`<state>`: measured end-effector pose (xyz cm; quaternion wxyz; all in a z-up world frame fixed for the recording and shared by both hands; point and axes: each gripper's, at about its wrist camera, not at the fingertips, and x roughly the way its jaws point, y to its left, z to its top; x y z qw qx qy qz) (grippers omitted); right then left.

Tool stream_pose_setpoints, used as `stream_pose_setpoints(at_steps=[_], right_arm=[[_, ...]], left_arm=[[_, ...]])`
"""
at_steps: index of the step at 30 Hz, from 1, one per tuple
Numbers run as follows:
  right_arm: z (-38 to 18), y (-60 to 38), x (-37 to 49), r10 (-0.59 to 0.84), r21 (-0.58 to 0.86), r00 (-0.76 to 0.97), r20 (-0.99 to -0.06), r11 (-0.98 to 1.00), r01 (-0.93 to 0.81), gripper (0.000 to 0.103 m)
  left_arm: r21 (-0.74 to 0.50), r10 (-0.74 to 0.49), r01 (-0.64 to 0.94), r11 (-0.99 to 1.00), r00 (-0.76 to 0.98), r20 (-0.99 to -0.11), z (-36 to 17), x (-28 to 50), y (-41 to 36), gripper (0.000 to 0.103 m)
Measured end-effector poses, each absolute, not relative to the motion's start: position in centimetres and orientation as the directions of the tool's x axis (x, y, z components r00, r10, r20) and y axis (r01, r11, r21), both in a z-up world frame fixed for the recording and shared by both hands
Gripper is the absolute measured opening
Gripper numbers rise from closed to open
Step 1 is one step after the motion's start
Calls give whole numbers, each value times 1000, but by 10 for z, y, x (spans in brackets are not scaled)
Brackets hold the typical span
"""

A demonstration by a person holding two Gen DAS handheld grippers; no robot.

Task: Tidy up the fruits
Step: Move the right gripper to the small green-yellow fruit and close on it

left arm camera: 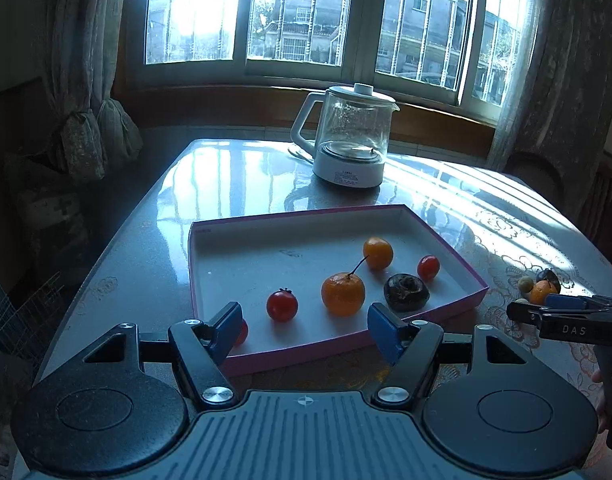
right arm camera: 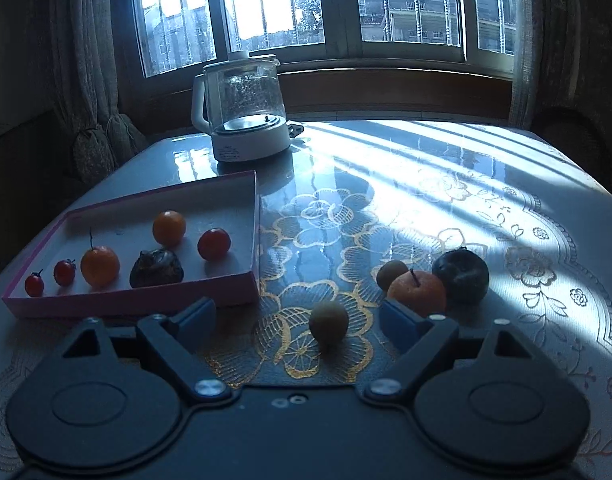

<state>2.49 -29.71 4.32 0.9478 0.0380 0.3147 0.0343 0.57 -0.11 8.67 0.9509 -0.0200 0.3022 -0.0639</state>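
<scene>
A pink-rimmed tray holds several fruits: red tomatoes, two oranges and a dark fruit. My left gripper is open and empty at the tray's near edge. My right gripper is open and empty over the table, with a small yellowish fruit between its fingers, untouched. An orange, a dark fruit and another small fruit lie just beyond the right finger. The right gripper also shows in the left wrist view.
A glass kettle stands at the back of the table near the window. The table has a glossy floral cover. Curtains hang on both sides.
</scene>
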Motion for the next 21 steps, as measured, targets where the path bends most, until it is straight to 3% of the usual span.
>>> stream_pose_setpoints(at_steps=[2,7,11,17,21], right_arm=[[41,-295,30,86,86,794,-602,995,-42,81],[33,-290,38,52,37,786,-615,999,-37,79],[24,-292,46,44,41,770,-637,999,-23,61],[19,-287,48,2,-15,773,-634,1000,-14,58],[20,-286,45,-19,-30,780,-625,1000,0,42]], left_arm=[[-88,-134,102,991,807,-574,86,4,5,71],[-108,-134,87,990,803,-581,84,3,17,72],[-116,-131,77,990,801,-584,81,2,24,72],[-124,-128,67,990,797,-590,78,3,29,72],[-139,-135,64,988,793,-594,76,4,30,72]])
